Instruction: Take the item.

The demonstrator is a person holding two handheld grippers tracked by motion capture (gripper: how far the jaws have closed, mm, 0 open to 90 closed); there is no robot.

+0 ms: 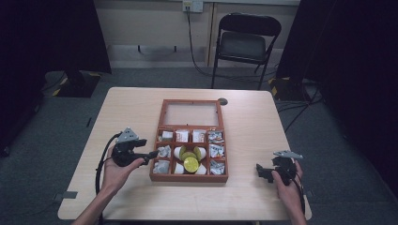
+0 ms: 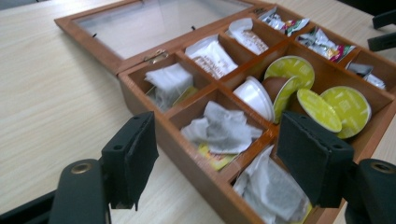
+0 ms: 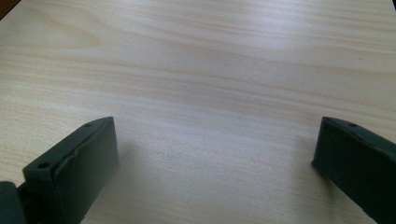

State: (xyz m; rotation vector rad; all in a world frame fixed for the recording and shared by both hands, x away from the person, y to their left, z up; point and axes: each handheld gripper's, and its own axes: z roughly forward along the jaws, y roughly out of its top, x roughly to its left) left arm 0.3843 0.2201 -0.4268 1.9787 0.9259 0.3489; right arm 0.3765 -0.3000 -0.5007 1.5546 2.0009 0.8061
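Wooden box point(image 1: 188, 177): sits at the middle of the table, nearer the person's edge, lid swung open and lying flat behind it; nine compartments in three rows.
Left gripper point(image 1: 152, 153): held in the left hand point(image 1: 116, 172) just beside the box's left wall, tips at the rim; in the left gripper view its jaws stand apart with nothing pressed between the pads, framing the box's near corner.
Right gripper point(image 1: 261, 171): held in the right hand point(image 1: 287, 191) near the table's right front corner, well apart from the box; in the right gripper view the jaws are spread wide over bare wood, grasping nothing.
Tea bags point(image 2: 220, 132): crumpled pale sachets fill the left column of compartments.
Capsules point(image 2: 345, 108): round pods with yellow-green lids, plus white ones, lie in the middle column.
Foil packets point(image 2: 322, 43): shiny wrapped pieces occupy the right column.
Glass lid point(image 1: 191, 114): wooden frame with a clear pane, flat on the table past the compartments.
Table point(image 1: 136, 108): light wood-grain top with rounded corners, a small dark round fitting near the far edge.
Floor point(image 1: 61, 122): grey carpet around the table.
Folding chair point(image 1: 244, 44): black, beyond the table's far side.
Wall point(image 1: 141, 23): pale, with a socket and a cable hanging down; dark curtains at both sides.
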